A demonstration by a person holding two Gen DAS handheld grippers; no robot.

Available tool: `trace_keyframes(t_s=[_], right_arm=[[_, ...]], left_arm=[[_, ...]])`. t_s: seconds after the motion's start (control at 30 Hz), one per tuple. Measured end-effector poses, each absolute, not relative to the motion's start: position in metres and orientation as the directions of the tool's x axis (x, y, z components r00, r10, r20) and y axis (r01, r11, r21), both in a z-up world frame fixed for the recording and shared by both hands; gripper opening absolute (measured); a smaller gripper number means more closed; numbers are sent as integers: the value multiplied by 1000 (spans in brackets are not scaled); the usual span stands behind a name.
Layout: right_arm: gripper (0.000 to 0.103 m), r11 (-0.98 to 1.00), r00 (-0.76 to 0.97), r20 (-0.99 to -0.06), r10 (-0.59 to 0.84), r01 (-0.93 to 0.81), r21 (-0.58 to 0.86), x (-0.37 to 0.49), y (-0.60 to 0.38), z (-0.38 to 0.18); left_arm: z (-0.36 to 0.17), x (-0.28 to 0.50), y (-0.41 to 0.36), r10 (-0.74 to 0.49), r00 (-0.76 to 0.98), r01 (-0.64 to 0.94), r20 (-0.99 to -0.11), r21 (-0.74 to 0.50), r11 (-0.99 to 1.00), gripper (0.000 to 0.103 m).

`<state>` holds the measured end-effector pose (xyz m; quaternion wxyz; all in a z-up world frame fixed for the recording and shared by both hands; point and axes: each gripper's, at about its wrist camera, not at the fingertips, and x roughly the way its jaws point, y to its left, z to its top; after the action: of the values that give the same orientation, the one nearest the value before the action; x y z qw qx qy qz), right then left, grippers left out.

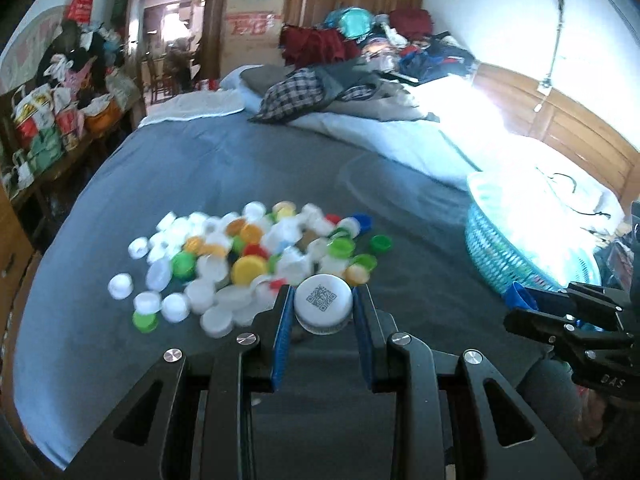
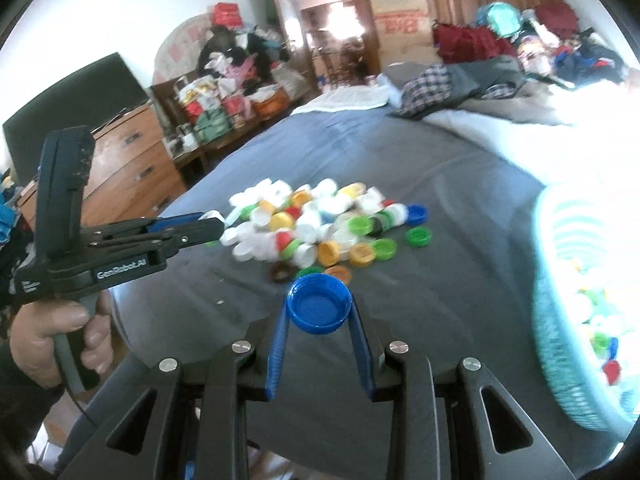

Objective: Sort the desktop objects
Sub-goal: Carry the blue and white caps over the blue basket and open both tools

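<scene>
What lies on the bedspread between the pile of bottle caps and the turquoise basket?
Nothing: between the pile of bottle caps and the turquoise basket the grey bedspread is bare. The left wrist view shows it best; the right wrist view agrees.

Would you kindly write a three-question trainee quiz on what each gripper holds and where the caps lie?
1. True or false: the left gripper is shut on a white cap with a printed code.
2. The right gripper holds a cap of which colour: A red, B blue, C yellow?
3. What lies right of the cap pile on the bed?

Key: 1 true. 2 B, the blue cap. 3 a teal basket.
</scene>
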<state>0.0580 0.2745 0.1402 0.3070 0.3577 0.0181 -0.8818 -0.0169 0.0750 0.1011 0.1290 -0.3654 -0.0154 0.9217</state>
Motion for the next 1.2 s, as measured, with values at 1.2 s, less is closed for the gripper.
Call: trace_keyframes(t_s=[1.2], right_arm=[[33, -981, -773, -603, -196, 157, 118, 13, 519, 205]], left_arm=[[152, -94, 366, 449, -549, -595, -705, -47, -802, 25]])
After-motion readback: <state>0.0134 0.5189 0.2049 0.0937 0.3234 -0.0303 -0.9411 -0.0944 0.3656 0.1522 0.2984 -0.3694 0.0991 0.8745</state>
